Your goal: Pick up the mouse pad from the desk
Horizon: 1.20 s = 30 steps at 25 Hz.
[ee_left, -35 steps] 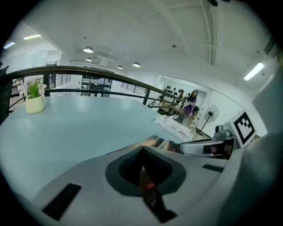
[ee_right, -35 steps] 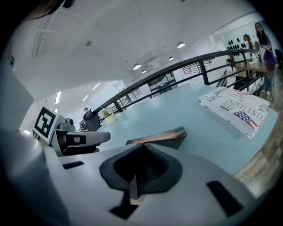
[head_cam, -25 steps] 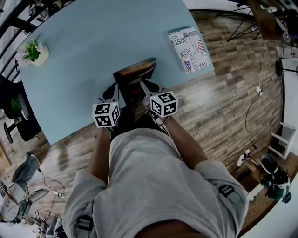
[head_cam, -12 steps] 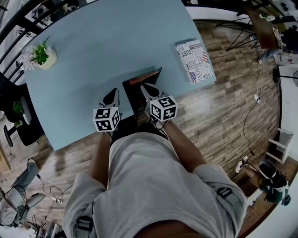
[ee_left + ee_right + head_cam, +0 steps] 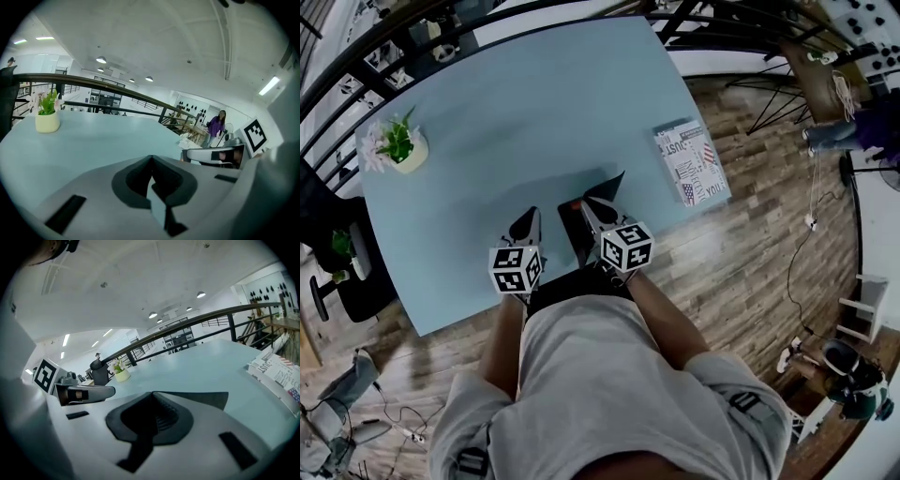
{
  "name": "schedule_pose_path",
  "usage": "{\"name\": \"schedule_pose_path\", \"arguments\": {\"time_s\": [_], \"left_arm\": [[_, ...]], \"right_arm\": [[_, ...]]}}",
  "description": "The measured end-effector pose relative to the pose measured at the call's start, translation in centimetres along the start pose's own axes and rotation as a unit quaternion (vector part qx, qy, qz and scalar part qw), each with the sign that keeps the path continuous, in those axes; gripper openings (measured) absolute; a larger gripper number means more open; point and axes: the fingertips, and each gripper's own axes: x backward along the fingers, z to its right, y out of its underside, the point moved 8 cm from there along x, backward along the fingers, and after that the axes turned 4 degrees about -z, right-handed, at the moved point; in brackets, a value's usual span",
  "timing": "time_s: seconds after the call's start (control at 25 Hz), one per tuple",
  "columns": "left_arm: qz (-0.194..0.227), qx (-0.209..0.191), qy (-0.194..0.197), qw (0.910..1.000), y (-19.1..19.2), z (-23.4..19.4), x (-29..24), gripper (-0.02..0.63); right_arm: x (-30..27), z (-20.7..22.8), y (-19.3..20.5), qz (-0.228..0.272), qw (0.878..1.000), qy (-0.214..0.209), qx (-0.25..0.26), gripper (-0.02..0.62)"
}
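The mouse pad [image 5: 577, 228] is clamped in the right gripper [image 5: 589, 202], whose jaws are pressed together on one edge of it. In the right gripper view the dark sheet [image 5: 204, 400] sticks out past the closed jaws of that gripper [image 5: 152, 395], towards the right. From the head view the pad stands tilted up on edge over the near edge of the desk [image 5: 516, 94], and it looks raised off the surface (a faint shadow lies on the desk just beyond it). The left gripper [image 5: 528, 216] hovers just beside the pad, apart from it. In its own view the left gripper [image 5: 151, 159] has its jaw tips together with nothing between them. A printed magazine [image 5: 692, 164] lies at the desk's right edge, well apart from the pad. A small potted plant [image 5: 401, 145] stands near the far left corner. Wooden floor [image 5: 750, 253] surrounds the desk
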Motion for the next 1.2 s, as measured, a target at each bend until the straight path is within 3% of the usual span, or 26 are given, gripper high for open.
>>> {"name": "schedule_pose_path", "arguments": {"time_s": [0.24, 0.68, 1.2], "left_arm": [[0.021, 0.009, -0.008, 0.9997, -2.1, 0.7, -0.1, 0.012], [0.068, 0.03, -0.058, 0.9955, -4.9, 1.7, 0.9, 0.012], [0.119, 0.028, -0.094, 0.9881, -6.1, 2.1, 5.1, 0.012]], "right_arm": [[-0.5, 0.0, -2.8, 0.011, 1.0, -0.021, 0.019, 0.018], [-1.1, -0.6, -6.9, 0.032, 0.994, -0.091, 0.061, 0.017], [0.3, -4.0, -9.4, 0.064, 0.985, -0.094, 0.131, 0.017]]}}
